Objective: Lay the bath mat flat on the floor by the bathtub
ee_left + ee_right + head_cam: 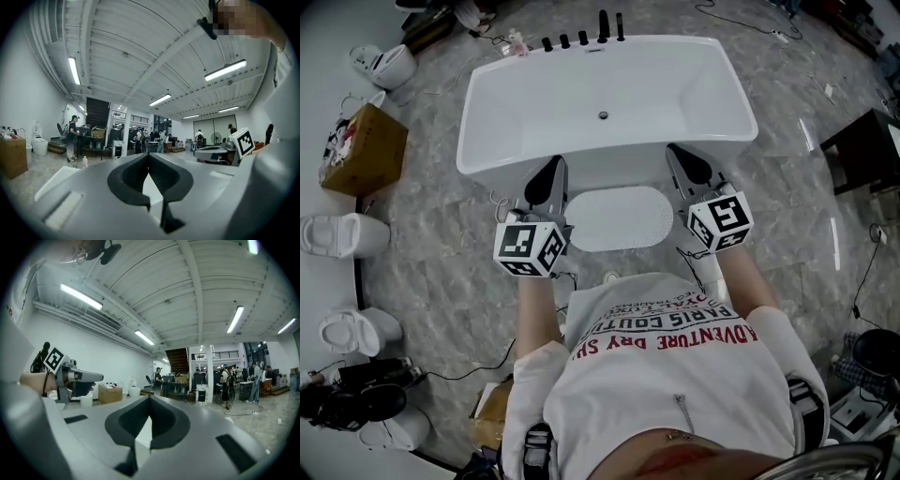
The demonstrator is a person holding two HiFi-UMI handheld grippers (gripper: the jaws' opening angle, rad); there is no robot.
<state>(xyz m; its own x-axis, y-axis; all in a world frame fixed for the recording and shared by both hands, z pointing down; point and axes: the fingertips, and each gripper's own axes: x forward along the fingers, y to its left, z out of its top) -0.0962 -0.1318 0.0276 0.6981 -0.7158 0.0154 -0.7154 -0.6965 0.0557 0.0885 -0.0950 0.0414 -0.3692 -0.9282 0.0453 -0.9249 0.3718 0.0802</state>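
At 12 o'clock in the head view sits the tub (581, 103), white, with one drain in its floor and five black fittings (582, 38) along its far rim. Just short of its near wall lies the mat (619, 217) — one white oval, flat on the grey floor (787, 216), between my two grippers.

The left gripper (551, 173) has its jaws together with nothing in them; its own view shows the pads (129, 180) meeting tip to tip. The right gripper (680, 157) is likewise closed and empty. Each carries one marker cube (530, 247), black squares on white.

The only writing I can read is on the shirt (675, 394), upside down to me: "ADVENTURE DRY SH" and "PARIS COUTU", the rest lost in folds. One brown box (361, 150) stands near 10 o'clock; its print is too small to read. I count three toilets (342, 234) clearly, lined down the left edge from 10 to 8 o'clock.

Open floor runs from the mat's right edge toward 3 o'clock — as far as a dark cabinet (872, 141). A thin cable (478, 372) crosses the floor at 7 o'clock.
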